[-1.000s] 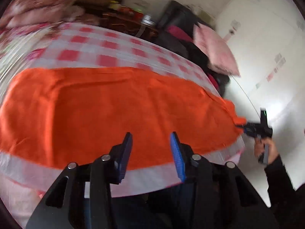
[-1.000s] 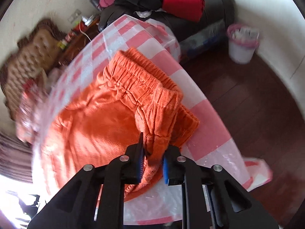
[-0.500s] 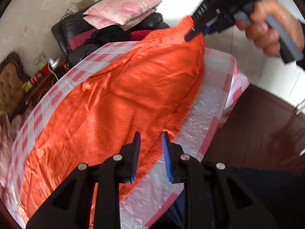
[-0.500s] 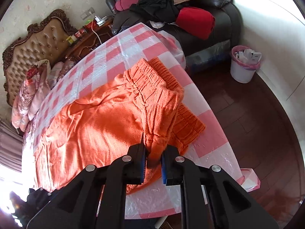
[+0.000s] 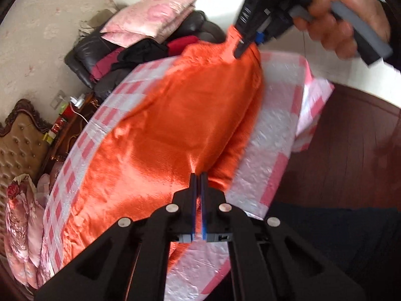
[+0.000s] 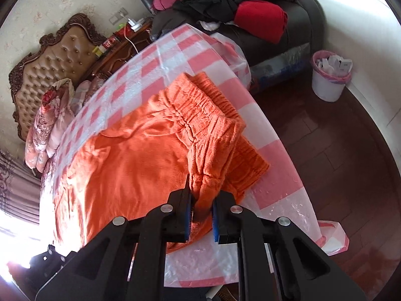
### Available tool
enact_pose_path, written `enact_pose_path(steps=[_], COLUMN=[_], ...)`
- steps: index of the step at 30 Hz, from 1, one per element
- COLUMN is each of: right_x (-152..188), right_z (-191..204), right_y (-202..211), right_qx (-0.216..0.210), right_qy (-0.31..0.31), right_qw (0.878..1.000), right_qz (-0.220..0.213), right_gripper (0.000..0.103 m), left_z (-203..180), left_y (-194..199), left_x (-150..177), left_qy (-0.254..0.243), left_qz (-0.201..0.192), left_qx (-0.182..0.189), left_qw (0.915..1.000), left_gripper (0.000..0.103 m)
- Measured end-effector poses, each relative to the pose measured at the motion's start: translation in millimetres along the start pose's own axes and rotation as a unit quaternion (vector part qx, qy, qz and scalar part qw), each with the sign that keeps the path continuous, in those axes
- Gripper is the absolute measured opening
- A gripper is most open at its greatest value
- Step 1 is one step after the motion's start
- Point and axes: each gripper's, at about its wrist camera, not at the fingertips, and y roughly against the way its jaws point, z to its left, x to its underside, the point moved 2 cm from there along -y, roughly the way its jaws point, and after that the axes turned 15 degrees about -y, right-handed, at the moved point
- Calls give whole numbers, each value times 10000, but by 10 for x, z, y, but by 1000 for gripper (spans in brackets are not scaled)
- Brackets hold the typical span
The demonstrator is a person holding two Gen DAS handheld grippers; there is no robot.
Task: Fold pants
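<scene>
While the orange pants (image 6: pixel 140 165) lie spread across a bed covered with a pink-and-white checked plastic sheet (image 6: pixel 200 57), you hold a tool in each hand at their near edge. Your left tool (image 5: pixel 198 175) has its blue-padded fingers pressed together, and a thin edge of the orange fabric sits pinched between them, low on the side of the pants nearest you. Your right tool (image 6: pixel 201 195) clamps a thick bunch of the gathered elastic waistband (image 6: pixel 200 107), which rises from the bed into the narrow gap between its pads. In the left wrist view, your right hand (image 5: pixel 343 22) grips that tool's grey handle at the top right, and the fabric stretches in one long smooth slope from it down to the left tool. In the right wrist view, part of the waistband folds over on itself, with a ribbed orange layer lying flat on the sheet just right of the raised bunch.

Beyond the bed stands a dark leather sofa (image 6: pixel 300 12) piled with black and red clothes and pink cushions (image 5: pixel 150 22). A tufted brown headboard (image 6: pixel 52 57) is at the left, floral bedding (image 6: pixel 47 115) beneath it. A white bin with a pink liner (image 6: pixel 328 77) sits on the dark wooden floor (image 6: pixel 351 163).
</scene>
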Motion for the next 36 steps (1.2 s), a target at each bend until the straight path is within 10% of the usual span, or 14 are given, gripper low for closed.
enact_pose_path(steps=[11, 15, 21, 27, 30, 36], right_x=[-163, -197, -182, -103, -68, -54], right_z=[-12, -60, -58, 5, 43, 95], right_y=[-51, -120, -171, -195, -204, -250], right_qx=[-8, 211, 190, 462, 649, 925], right_qy=[156, 184, 358, 439, 486, 651], right_qw=[9991, 9991, 9987, 9966, 9950, 9914], right_qz=[-390, -320, -303, -514, -585, -650], right_gripper=[22, 27, 30, 30, 30, 28], left_z=[-7, 85, 918, 1328, 1303, 1494], left_y=[-161, 11, 203, -1008, -1693, -1603], left_x=[47, 18, -340, -1480, -1684, -1788], left_qy=[355, 771, 2190, 2451, 2496, 2399], left_qz=[151, -50, -1123, -1169, -469, -572], left_qx=[400, 759, 1296, 2295, 2438, 1981], left_qw=[9985, 9941, 9605, 9347, 9360, 9486], left_gripper=[4, 22, 32, 19, 7, 3])
